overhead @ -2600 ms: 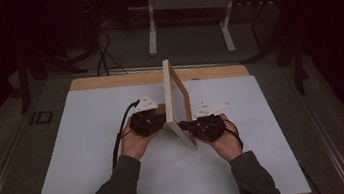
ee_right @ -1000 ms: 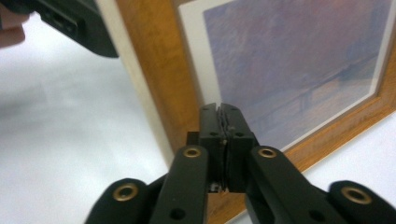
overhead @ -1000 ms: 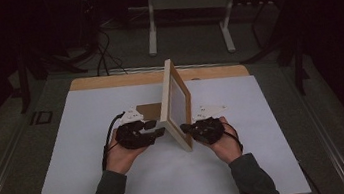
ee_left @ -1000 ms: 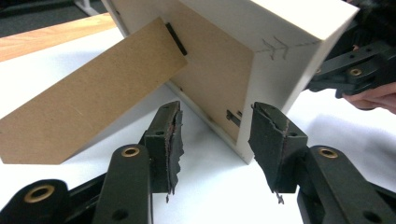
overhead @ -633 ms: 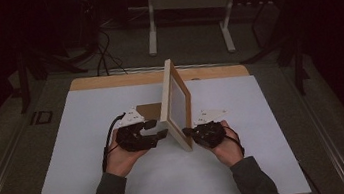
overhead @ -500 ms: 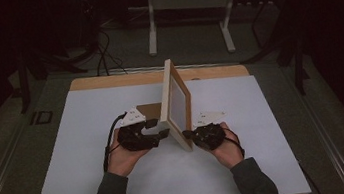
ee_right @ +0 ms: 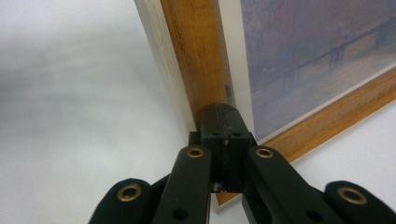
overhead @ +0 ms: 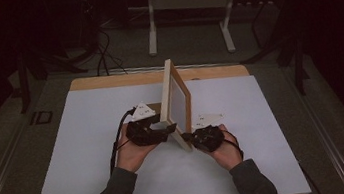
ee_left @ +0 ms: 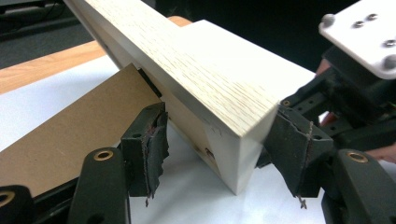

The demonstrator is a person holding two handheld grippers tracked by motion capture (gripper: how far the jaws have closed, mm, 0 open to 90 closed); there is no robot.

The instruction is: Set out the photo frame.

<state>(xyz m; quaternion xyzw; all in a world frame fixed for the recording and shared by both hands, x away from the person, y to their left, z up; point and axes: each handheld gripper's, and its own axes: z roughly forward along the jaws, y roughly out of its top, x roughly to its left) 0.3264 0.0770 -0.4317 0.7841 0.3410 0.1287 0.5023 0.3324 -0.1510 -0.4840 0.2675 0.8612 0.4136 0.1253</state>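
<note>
A wooden picture frame stands on edge on the white mat, running away from me. My left gripper is at the frame's near corner from the left. In the left gripper view the pale frame corner sits between the jaws of my left gripper, which have just been opening and stand wide without clamping it. A brown backing board lies beside the left pad. My right gripper is shut. Its tips rest against the frame's front moulding, beside the blue picture.
The wooden table edge shows beyond the mat at the back. Behind the table stand a white trestle and cables on a dark floor. In the left gripper view, the right gripper's white top plate is close beyond the frame.
My left gripper has moved right, up to the frame's near corner, and its jaws now stand around it. The right gripper and the frame have hardly moved.
</note>
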